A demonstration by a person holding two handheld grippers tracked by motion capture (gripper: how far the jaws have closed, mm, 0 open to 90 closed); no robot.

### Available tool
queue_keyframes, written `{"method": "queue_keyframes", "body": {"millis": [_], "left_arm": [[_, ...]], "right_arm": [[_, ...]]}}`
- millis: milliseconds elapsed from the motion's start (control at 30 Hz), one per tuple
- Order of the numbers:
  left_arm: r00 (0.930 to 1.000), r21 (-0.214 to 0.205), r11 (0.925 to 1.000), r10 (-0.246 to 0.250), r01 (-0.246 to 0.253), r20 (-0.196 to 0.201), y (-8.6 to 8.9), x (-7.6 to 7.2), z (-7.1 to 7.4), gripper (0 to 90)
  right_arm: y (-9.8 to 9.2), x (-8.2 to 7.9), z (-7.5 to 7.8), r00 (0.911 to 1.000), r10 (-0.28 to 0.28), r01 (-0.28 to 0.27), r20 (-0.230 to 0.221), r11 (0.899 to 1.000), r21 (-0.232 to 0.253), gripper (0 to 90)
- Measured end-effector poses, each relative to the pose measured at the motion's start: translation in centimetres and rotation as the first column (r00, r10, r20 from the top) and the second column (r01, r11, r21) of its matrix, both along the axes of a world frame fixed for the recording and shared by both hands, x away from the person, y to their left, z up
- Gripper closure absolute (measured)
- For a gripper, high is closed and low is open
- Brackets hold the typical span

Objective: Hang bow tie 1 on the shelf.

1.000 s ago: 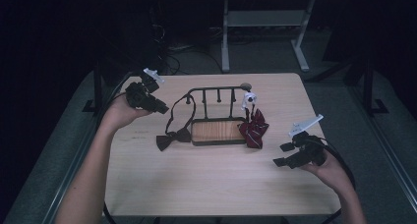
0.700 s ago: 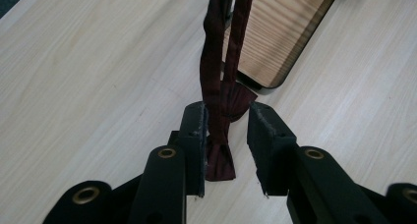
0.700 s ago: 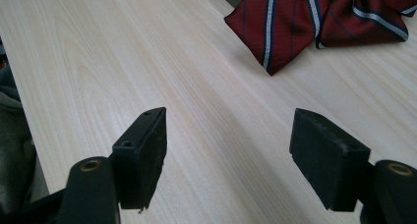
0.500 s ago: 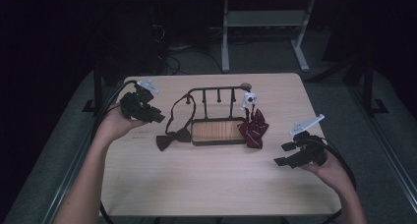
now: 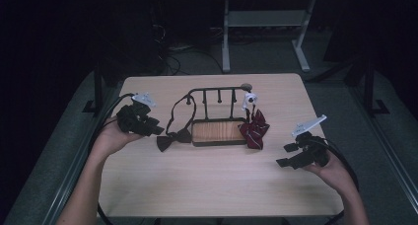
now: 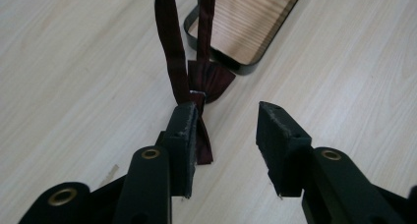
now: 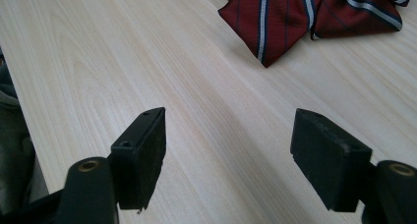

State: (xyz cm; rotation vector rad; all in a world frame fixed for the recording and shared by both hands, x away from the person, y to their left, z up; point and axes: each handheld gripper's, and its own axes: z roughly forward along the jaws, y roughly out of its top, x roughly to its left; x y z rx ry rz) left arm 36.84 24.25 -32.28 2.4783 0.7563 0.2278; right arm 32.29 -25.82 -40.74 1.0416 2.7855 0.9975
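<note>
on the table's left half: left gripper (image 5: pixel 148 128) at the dark bow tie (image 5: pixel 173 138).
jaws have just been opening, part-spread; one pad touches the tie's wing, none pinch it. its strap hangs on the black rack (image 5: pixel 217 92) over a wooden tray (image 5: pixel 218 131). striped red bow tie (image 5: pixel 254 130) beyond; right gripper (image 5: pixel 291 155) wide, empty. no legible writing.

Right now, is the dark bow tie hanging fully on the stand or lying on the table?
Partly both: the dark bow tie lies on the table, while its strap loops up over the stand.
</note>
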Motion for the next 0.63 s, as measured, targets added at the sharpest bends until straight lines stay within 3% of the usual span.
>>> {"method": "queue_keyframes", "body": {"millis": [633], "left_arm": [[0.9998,-0.001,1.0,-0.009,0.009,0.02,0.7,-3.3,-2.9,51.6]], "right_arm": [[0.2,0.1,-0.1,1.0,0.008,-0.008,0.0,1.0,-0.003,28.8]]}}
